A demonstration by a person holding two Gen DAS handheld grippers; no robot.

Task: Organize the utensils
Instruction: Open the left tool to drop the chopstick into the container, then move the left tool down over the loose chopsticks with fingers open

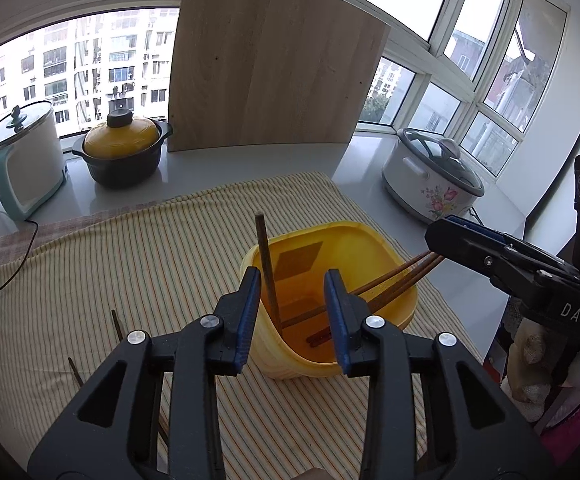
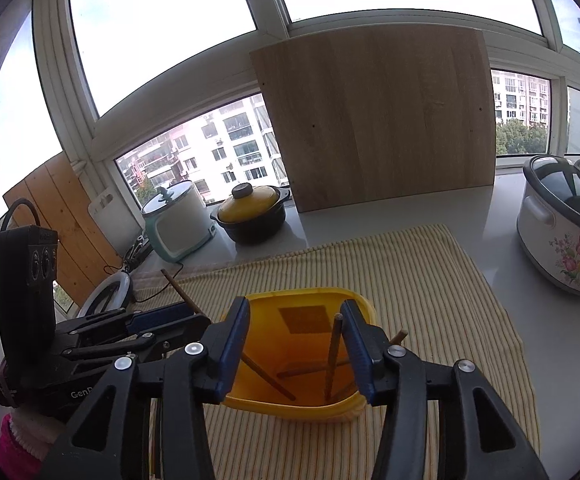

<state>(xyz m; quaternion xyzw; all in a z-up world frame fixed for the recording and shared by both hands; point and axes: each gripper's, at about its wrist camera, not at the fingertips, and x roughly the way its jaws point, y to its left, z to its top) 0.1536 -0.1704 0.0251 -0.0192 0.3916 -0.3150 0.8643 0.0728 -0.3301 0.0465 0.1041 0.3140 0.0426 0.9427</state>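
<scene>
A yellow bin [image 1: 341, 236] [image 2: 309, 294] stands on the striped cloth [image 1: 150, 264]. My left gripper [image 1: 291, 316] hangs open over its near left corner. One brown chopstick [image 1: 266, 264] leans upright between the jaws, close to the left pad, and neither pad presses it. Several chopsticks [image 1: 401, 276] lean over the bin's right rim, under my right gripper [image 1: 449, 236]. In the right wrist view my right gripper [image 2: 294, 350] is open above the bin, with a chopstick [image 2: 333, 356] standing just beside its right pad. My left gripper [image 2: 186, 314] shows at the left.
Two loose chopsticks [image 1: 117, 324] [image 1: 76, 372] lie on the cloth at the near left. A wooden board [image 1: 270, 60] leans on the window behind. A black and yellow pot [image 1: 124, 148], a white cooker [image 1: 26, 160] and a floral cooker [image 1: 433, 176] stand around the cloth.
</scene>
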